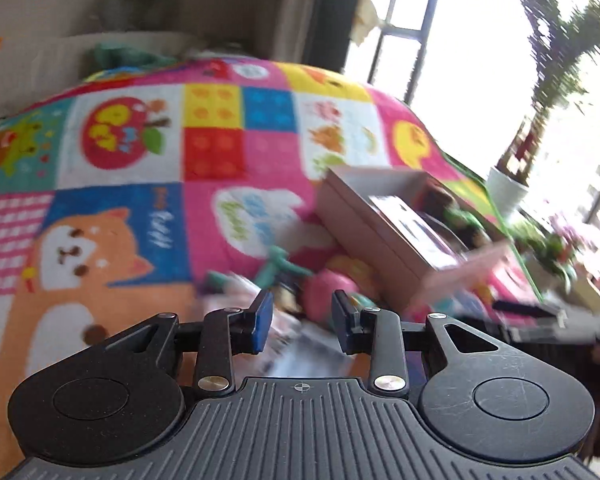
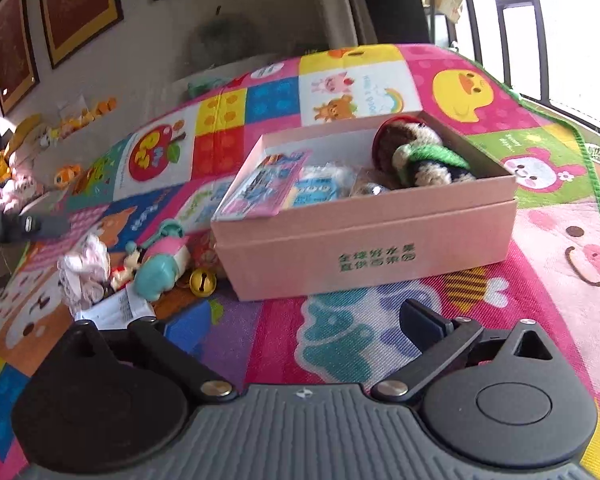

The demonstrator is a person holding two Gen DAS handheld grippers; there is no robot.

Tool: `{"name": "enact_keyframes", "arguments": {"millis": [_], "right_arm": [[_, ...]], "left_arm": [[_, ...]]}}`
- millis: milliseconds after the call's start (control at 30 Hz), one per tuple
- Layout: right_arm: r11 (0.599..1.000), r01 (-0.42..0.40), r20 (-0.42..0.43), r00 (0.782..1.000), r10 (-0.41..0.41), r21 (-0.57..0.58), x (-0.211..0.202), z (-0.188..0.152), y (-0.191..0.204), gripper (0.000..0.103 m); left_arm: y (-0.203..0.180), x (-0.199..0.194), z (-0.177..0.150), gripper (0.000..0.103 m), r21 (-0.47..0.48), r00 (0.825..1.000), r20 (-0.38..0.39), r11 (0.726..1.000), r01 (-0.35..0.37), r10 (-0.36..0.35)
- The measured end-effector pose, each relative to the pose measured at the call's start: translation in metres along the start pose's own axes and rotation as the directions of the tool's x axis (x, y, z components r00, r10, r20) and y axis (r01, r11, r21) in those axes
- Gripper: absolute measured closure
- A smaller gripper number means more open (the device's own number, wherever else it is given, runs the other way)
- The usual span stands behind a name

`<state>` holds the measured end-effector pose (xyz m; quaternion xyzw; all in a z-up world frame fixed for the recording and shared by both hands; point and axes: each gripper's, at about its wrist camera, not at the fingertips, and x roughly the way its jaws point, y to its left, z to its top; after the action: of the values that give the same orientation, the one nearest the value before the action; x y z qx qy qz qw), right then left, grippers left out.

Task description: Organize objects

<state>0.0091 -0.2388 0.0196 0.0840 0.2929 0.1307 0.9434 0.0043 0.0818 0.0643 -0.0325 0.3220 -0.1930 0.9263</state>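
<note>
Ahead, the pink box (image 2: 364,236) sits beyond the spread right tool (image 2: 300,320).

Left gripper (image 1: 302,318) partly parted; right gripper (image 2: 296,330) spread wide, both empty

Floor: bright cartoon play mat (image 2: 480,92).
Wall: beige, framed pictures (image 2: 80,4) upper left.
Window: dark-framed window (image 2: 540,28) upper right, strong daylight.
Plant: potted plant (image 1: 512,184) at right.

I count one pink box (image 2: 364,240) holding one knitted doll (image 2: 424,156) and two flat packets (image 2: 260,188); one gold bell (image 2: 203,282); three framed pictures (image 2: 80,4).
</note>
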Motion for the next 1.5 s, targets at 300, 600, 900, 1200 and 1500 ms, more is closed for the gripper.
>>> {"name": "enact_keyframes", "arguments": {"millis": [300,600,900,1200,1500], "right_arm": [[0.955,0.195,0.104,0.969,-0.222,0.224,0.000,0.061,-0.089,0.003],[0.969,0.139,0.028,0.989,-0.148,0.205,0.055,0.090,-0.053,0.000],[0.998,0.013,0.037,0.999,-0.015,0.054,0.058,0.094,0.004,0.004],[0.991,0.026,-0.034,0.999,-0.031,-0.132,0.017,0.048,0.014,0.003],[0.988,0.080,-0.129,0.987,-0.097,-0.129,0.028,0.017,0.008,0.003]], "left_arm": [[-0.028,0.024,-0.041,0.067,0.131,0.997,-0.062,0.991,-0.036,0.045],[-0.006,0.016,-0.043,0.067,0.098,0.997,-0.059,0.994,-0.043,0.049],[-0.004,0.026,-0.041,0.067,0.080,0.994,-0.087,0.995,-0.054,0.061],[-0.029,0.036,-0.047,0.064,0.150,0.989,-0.147,0.989,0.008,0.014],[-0.045,0.034,-0.044,0.064,0.103,0.990,-0.138,0.994,0.030,-0.016]]}}
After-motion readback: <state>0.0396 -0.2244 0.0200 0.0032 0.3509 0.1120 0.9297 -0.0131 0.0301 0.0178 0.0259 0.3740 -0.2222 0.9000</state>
